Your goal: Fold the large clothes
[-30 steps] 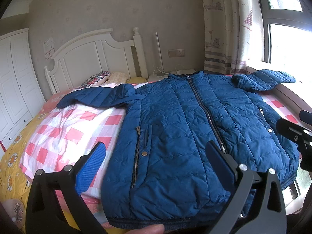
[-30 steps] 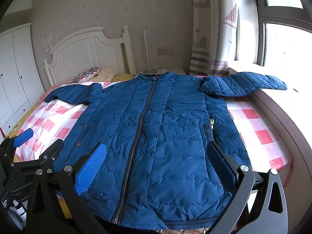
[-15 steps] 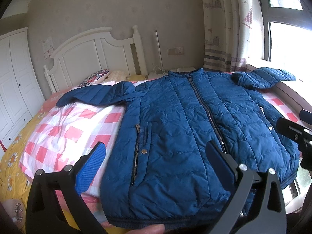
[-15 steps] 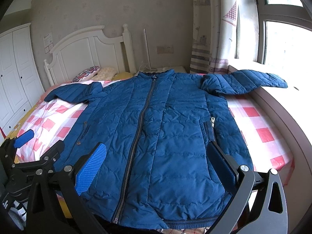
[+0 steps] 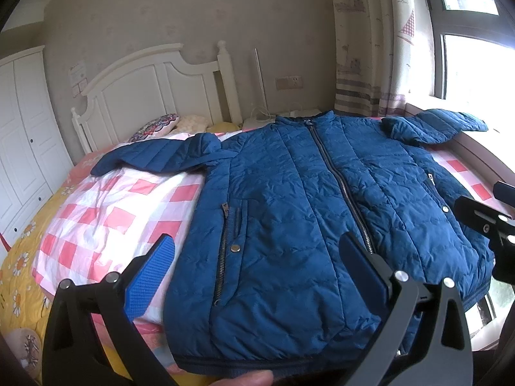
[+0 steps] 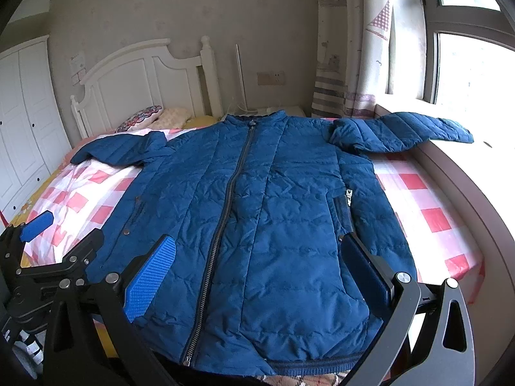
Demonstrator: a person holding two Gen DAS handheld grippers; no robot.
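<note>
Both claws have drawn back a little, and the jacket looks slightly farther than before.
The blue jacket (image 6: pixel 257 212) lies zipped and flat on the bed (image 6: pixel 428 212), sleeves spread to both sides. The left claw (image 5: pixel 257 276) and right claw (image 6: pixel 260 276) hover over its hem, jaws wide apart, holding nothing.
</note>
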